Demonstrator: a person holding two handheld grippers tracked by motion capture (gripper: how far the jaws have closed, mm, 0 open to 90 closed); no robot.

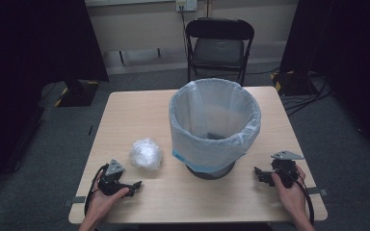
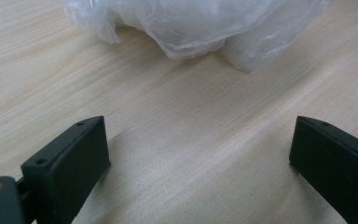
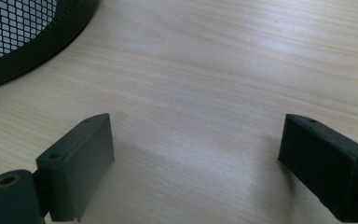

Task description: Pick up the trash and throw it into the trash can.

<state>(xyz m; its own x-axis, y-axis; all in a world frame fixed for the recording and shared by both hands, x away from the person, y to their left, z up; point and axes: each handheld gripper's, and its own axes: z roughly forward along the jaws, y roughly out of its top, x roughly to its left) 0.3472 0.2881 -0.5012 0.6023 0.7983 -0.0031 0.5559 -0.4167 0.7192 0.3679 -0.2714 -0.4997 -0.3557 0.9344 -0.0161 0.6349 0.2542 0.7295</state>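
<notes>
**Operator:** Report gripper status, nearest items first.

**Inspector:** The left gripper [image 1: 136, 185] rests on the table [image 1: 125, 115] at the near edge, about 7 o'clock from the bin. Its jaws stand wide apart with nothing between them. The right gripper [image 1: 260, 174] sits at about 4 o'clock from the bin, jaws likewise spread and empty, aimed across bare wood.

**Operator:** Locate the work item.

**Inspector:** The crumpled plastic wad [image 1: 145, 153] lies just beyond the left gripper, at its 12 to 1 o'clock, apart from the jaws. In the left gripper view the wad [image 2: 191, 23] lies ahead of the jaws, untouched. Farther on, at 3 o'clock from the wad, stands the lined mesh bin [image 1: 215, 126], upright and open.

**Operator:** Current step?

**Inspector:** Judged as approach, before pickup. The next move calls for advancing the left gripper until the jaws straddle the wad, then closing firmly enough to hold loose film. The lift must clear the bin rim before release.
</notes>
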